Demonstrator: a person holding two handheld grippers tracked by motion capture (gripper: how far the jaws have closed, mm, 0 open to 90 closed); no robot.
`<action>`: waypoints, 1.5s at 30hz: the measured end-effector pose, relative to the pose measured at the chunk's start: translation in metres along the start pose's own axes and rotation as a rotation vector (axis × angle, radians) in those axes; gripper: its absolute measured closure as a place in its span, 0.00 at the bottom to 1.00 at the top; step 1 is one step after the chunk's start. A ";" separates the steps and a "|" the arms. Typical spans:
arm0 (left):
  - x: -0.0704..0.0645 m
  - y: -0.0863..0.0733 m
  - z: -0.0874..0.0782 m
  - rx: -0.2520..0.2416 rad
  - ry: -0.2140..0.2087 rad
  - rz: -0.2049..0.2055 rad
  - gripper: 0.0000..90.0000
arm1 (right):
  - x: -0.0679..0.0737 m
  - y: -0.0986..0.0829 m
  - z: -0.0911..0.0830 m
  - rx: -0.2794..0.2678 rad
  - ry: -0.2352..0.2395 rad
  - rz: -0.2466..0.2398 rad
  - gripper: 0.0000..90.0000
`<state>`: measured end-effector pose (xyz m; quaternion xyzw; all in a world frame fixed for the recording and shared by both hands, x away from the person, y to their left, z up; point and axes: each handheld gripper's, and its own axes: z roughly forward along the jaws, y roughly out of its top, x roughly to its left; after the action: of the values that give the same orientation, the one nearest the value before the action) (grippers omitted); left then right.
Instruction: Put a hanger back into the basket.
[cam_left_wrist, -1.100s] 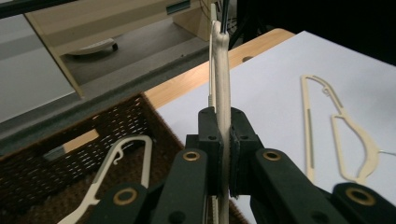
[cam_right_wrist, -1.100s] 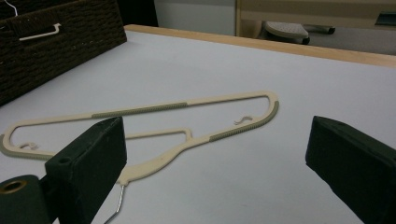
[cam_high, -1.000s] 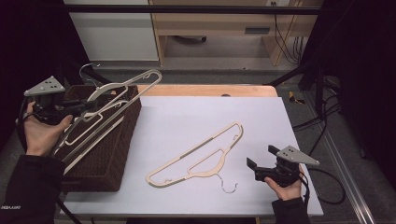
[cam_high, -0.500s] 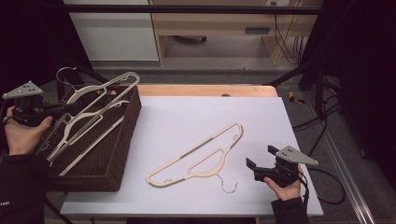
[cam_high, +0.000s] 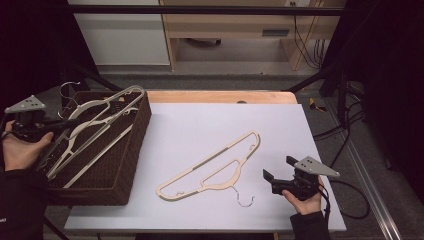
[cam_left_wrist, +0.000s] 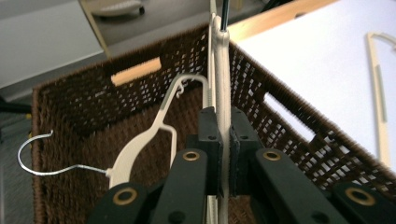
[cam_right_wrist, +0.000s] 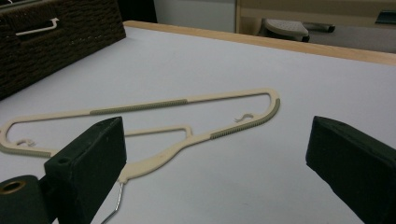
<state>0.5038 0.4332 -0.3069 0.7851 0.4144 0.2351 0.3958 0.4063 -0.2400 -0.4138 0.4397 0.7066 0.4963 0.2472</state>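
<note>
High view: three hangers — left tool (cam_high: 59, 125) clamps one (cam_high: 107, 102) over the basket (cam_high: 131, 150); right tool (cam_high: 275, 175) gapes.

Three cream plastic hangers: one hanger on the table (cam_high: 212, 167), one gripped hanger (cam_left_wrist: 219, 93) over the basket, and one lower hanger (cam_left_wrist: 144, 140) beneath it inside the basket. One brown wicker basket (cam_high: 132, 150). Two hand-held grippers: the left gripper (cam_high: 47, 127) and the right gripper (cam_high: 277, 170).
</note>
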 end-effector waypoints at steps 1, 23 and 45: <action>0.001 -0.003 0.003 0.005 -0.003 -0.009 0.95 | 0.000 0.000 0.000 0.000 0.002 -0.002 0.06; 0.012 -0.056 0.047 0.161 0.026 -0.173 0.93 | 0.001 0.000 0.001 0.004 0.003 -0.006 0.06; -0.008 -0.047 -0.020 -0.130 0.153 -0.235 0.61 | 0.001 0.000 0.000 -0.001 0.004 0.005 0.06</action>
<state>0.4631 0.4510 -0.3344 0.6838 0.5163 0.2725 0.4377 0.4056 -0.2398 -0.4137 0.4404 0.7056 0.4982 0.2447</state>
